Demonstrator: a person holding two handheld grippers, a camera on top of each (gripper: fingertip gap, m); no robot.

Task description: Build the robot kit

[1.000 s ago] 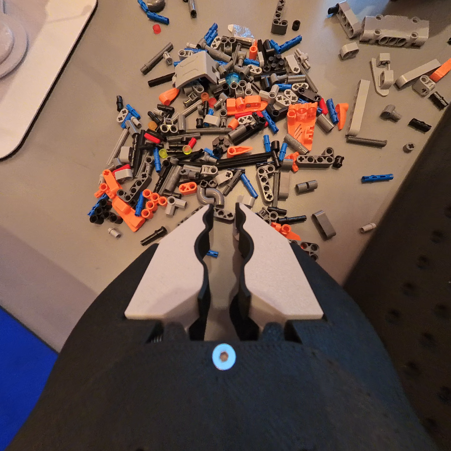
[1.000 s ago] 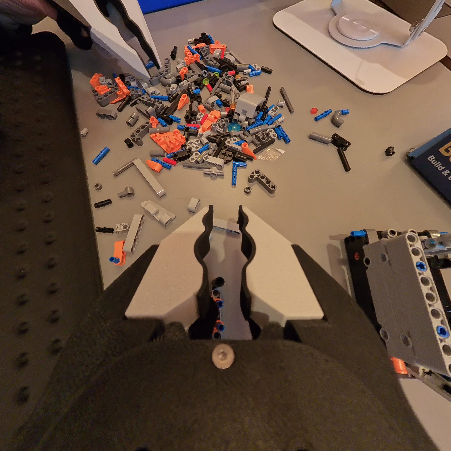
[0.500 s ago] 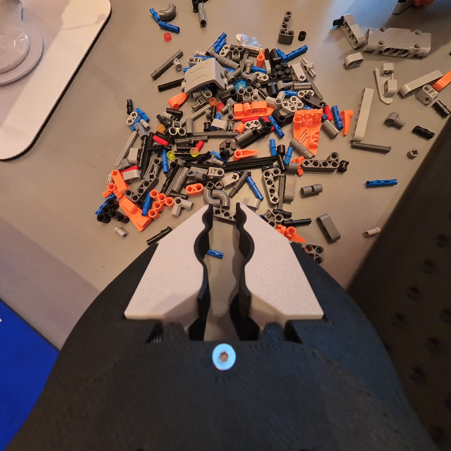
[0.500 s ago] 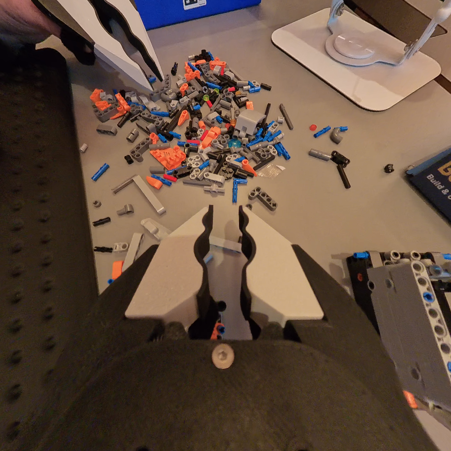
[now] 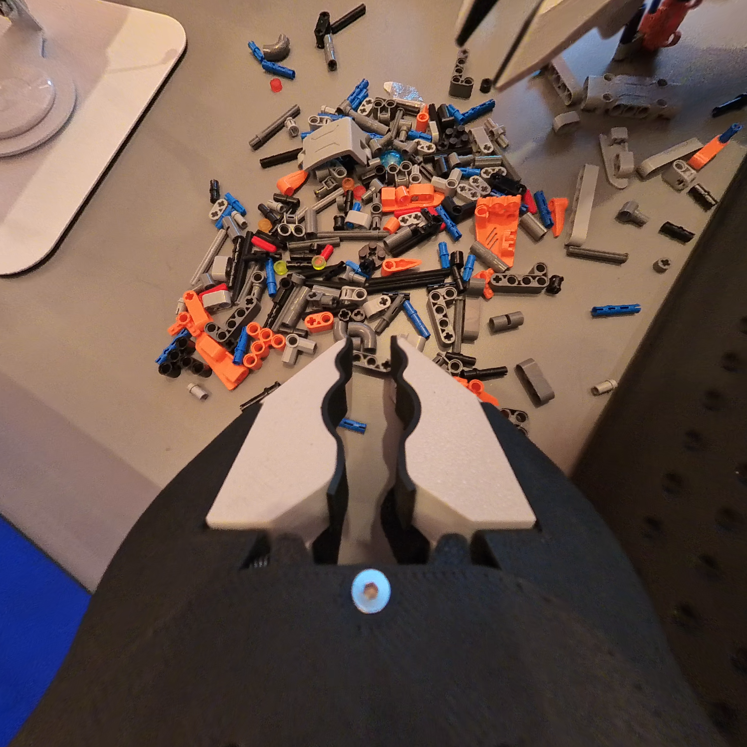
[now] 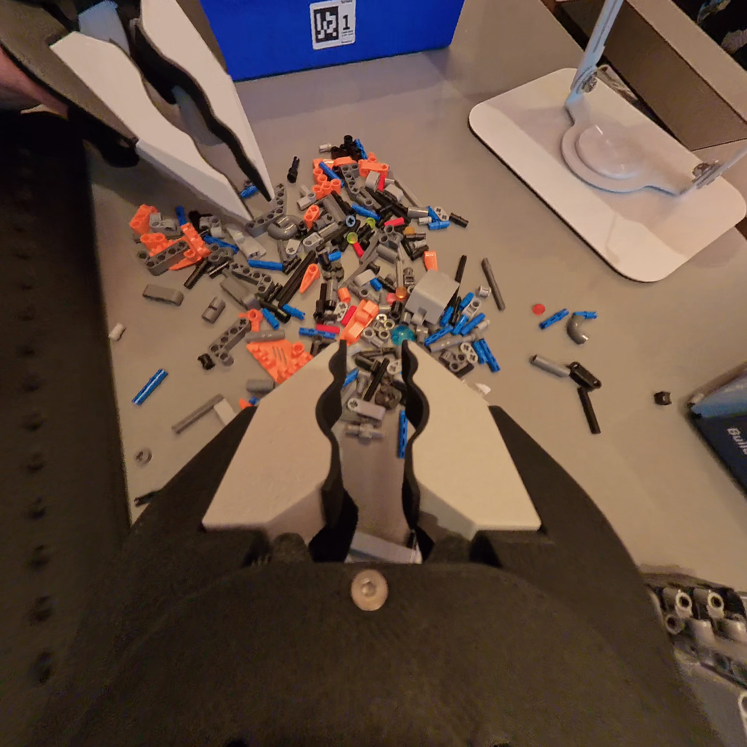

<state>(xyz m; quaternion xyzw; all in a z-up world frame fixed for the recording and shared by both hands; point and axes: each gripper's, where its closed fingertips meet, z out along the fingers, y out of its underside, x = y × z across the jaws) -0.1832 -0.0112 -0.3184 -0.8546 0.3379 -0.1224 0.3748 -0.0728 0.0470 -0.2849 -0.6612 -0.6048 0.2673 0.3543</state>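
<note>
The left gripper (image 5: 368, 343) hung over the near edge of a pile of small building pieces (image 5: 376, 226) on the grey counter (image 5: 101, 331). Its jaws stood a little apart with nothing between them; a dark grey elbow piece (image 5: 361, 332) and a dark beam (image 5: 370, 359) lay just past the tips, and a blue pin (image 5: 352, 425) showed on the counter in the gap.

The right gripper (image 6: 372, 347) hung above the opposite side of the pile (image 6: 343, 262), jaws likewise parted and holding nothing. Loose black axles, grey connectors and a blue pin (image 6: 401, 432) lay on the counter (image 6: 525, 465) beneath the gap, and a clear blue round stud (image 6: 402, 334) sat just ahead of the tips. An orange wedge plate (image 6: 279, 355) lay just left of them.

A white stand base (image 6: 606, 190) stood at the far right, a blue box (image 6: 331, 36) with a square-coded label at the far edge, and a dark perforated mat (image 6: 40, 323) ran along the left. A partly built grey model (image 6: 703, 630) showed at the lower right.
</note>
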